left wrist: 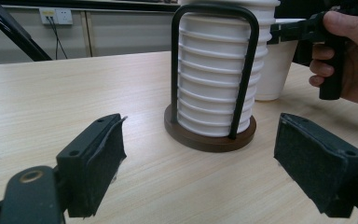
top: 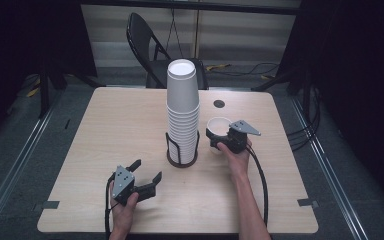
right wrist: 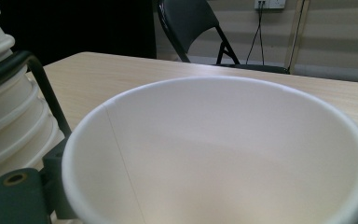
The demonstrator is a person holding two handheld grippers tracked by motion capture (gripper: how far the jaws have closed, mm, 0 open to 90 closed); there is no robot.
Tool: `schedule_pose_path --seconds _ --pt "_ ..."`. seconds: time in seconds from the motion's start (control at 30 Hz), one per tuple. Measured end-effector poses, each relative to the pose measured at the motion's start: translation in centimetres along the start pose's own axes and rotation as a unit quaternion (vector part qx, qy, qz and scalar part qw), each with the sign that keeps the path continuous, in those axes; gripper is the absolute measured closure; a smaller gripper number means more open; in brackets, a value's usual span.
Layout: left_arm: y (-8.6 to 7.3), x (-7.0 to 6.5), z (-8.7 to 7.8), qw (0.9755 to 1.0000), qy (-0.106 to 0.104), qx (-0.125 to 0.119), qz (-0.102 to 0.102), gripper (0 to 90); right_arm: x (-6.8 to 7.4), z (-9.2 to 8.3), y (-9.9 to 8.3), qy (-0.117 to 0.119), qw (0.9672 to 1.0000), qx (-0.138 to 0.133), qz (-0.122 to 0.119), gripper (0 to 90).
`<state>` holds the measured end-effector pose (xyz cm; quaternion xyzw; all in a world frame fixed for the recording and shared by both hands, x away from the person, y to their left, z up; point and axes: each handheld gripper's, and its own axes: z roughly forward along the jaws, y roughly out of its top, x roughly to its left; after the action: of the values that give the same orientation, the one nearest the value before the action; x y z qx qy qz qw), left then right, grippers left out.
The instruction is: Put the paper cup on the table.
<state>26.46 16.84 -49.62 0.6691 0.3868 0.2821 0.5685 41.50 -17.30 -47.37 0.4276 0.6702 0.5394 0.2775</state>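
Observation:
A tall stack of upside-down white paper cups stands in a black wire holder on a round brown base at the table's middle. Just right of it, a single white cup sits upright with its mouth up, and my right gripper is shut on its wall. In the right gripper view the cup's empty inside is close up, with the stack at the left. My left gripper is open near the front left, empty, pointing at the holder. Its pads are wide apart.
The light wooden table has a small dark round grommet behind the single cup. A black folding chair stands beyond the far edge. Cables trail from both grippers toward the front edge.

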Motion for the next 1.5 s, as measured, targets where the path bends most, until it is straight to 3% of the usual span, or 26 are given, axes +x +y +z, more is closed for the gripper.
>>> schedule_pose_path --seconds 0.13,0.47,0.8,1.1,1.37,1.43,1.5 --pt "0.0 0.0 0.0 1.0000 0.002 -0.001 0.001 15.9 0.1 -0.5 -0.2 -0.004 0.9999 0.006 -0.011 10.9" --pt "0.0 0.0 0.0 1.0000 0.002 0.000 -0.005 16.0 0.3 -0.7 -0.5 -0.013 0.9998 0.015 -0.010 10.6" --pt "0.0 0.0 0.0 1.0000 0.003 -0.002 -0.004 16.0 0.0 -0.4 -1.6 -0.017 0.9977 0.066 -0.002 12.9" --pt "0.0 0.0 0.0 1.0000 0.004 -0.001 -0.004 16.0 -0.1 -1.1 -2.1 -0.020 0.9956 0.092 0.007 13.3" --pt "0.0 0.0 0.0 1.0000 0.006 0.000 -0.003 16.0 0.2 -2.0 -2.6 -0.029 0.9951 0.095 0.006 13.2" --pt "0.0 0.0 0.0 1.0000 0.006 0.000 -0.004 16.0 0.3 -2.2 -2.8 -0.036 0.9931 0.111 0.008 13.1" --pt "0.0 0.0 0.0 1.0000 0.007 -0.001 -0.004 16.0 0.4 -2.6 -2.9 -0.035 0.9932 0.110 0.008 13.3"
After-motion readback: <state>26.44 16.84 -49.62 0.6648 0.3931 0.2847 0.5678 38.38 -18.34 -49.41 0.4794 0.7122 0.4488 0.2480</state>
